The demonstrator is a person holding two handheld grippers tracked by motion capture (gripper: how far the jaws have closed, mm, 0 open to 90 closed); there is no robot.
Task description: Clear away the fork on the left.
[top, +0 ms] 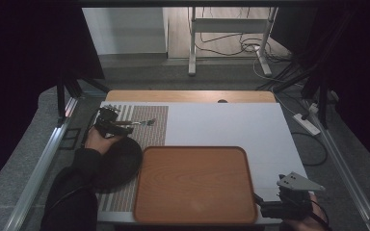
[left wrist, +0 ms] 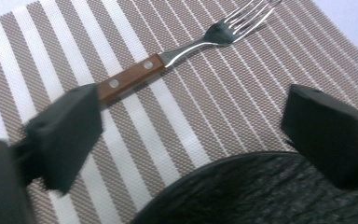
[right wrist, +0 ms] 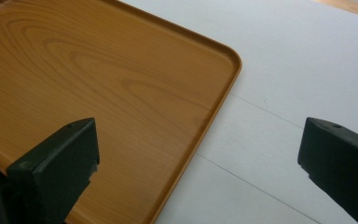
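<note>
A fork (left wrist: 168,58) with a wooden handle and steel tines lies on a brown-and-white striped placemat (left wrist: 223,93). My left gripper (left wrist: 191,107) hovers over it with its jaws wide apart. The handle's end runs behind the left-hand jaw and nothing is pressed between the pads. In the high view the left gripper (top: 123,126) sits at the mat's far end, next to the fork (top: 139,123). My right gripper (right wrist: 198,140) stands open and empty over the right corner of a wooden tray (right wrist: 98,79), near the table's front right (top: 265,204).
A black round plate (top: 120,161) lies on the placemat (top: 151,134) just below the left hand, its rim under the left gripper's jaws (left wrist: 261,191). The bare wooden tray (top: 192,185) fills the front middle. White table surface (top: 231,125) spreads behind and right of it.
</note>
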